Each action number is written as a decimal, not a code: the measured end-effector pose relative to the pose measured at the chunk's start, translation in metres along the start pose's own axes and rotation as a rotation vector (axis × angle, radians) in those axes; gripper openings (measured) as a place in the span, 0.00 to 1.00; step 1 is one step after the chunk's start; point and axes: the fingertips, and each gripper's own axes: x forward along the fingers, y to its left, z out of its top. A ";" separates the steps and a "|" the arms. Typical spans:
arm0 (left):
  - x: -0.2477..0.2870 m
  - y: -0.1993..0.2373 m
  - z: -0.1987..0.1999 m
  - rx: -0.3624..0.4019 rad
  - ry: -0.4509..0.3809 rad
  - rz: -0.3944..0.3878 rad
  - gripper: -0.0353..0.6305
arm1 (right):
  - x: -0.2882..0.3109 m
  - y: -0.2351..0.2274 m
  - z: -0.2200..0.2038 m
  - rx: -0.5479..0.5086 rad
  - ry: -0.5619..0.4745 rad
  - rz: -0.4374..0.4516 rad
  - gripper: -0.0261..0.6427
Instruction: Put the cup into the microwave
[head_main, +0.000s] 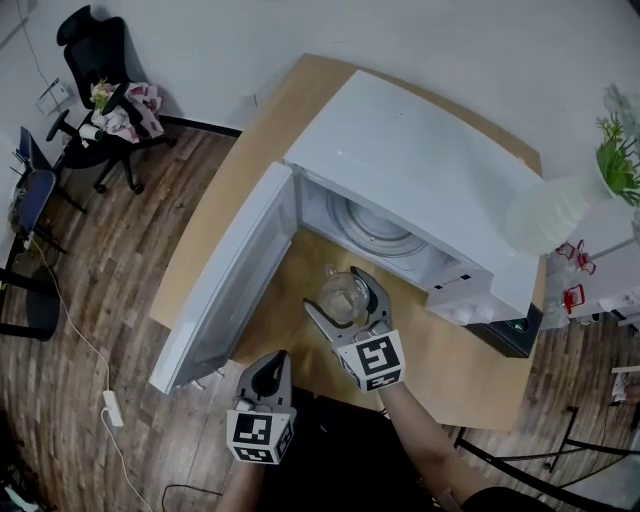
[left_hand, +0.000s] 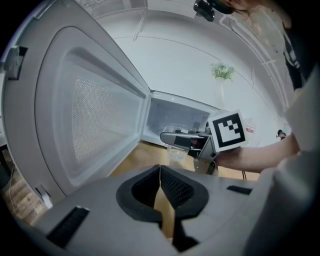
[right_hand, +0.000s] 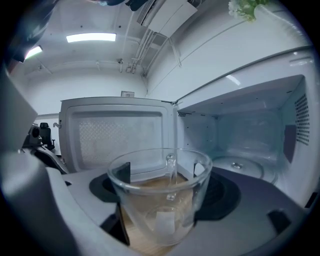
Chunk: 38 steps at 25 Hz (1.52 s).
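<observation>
A clear glass cup (head_main: 343, 296) (right_hand: 161, 195) (left_hand: 176, 149) is held between the jaws of my right gripper (head_main: 345, 297) (right_hand: 162, 200), just in front of the open white microwave (head_main: 420, 170). The microwave's door (head_main: 228, 285) (left_hand: 95, 105) swings out to the left. Its cavity with the round glass turntable (head_main: 372, 228) (right_hand: 245, 167) lies straight ahead and slightly right of the cup. My left gripper (head_main: 267, 381) (left_hand: 161, 187) hangs lower, near the table's front edge, its jaws closed together with nothing between them.
The microwave stands on a wooden table (head_main: 450, 365). A white vase with a green plant (head_main: 560, 205) rests on the microwave's right end. An office chair (head_main: 100, 95) and cables are on the wooden floor at left.
</observation>
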 end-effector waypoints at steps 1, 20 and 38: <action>0.001 -0.001 0.001 0.003 0.001 -0.004 0.06 | 0.000 -0.003 0.002 0.002 -0.002 -0.008 0.62; 0.033 -0.012 0.025 0.078 0.022 -0.105 0.06 | 0.016 -0.078 0.042 0.003 -0.072 -0.155 0.62; 0.056 -0.003 0.036 0.084 0.036 -0.105 0.06 | 0.054 -0.132 0.049 -0.037 -0.094 -0.233 0.62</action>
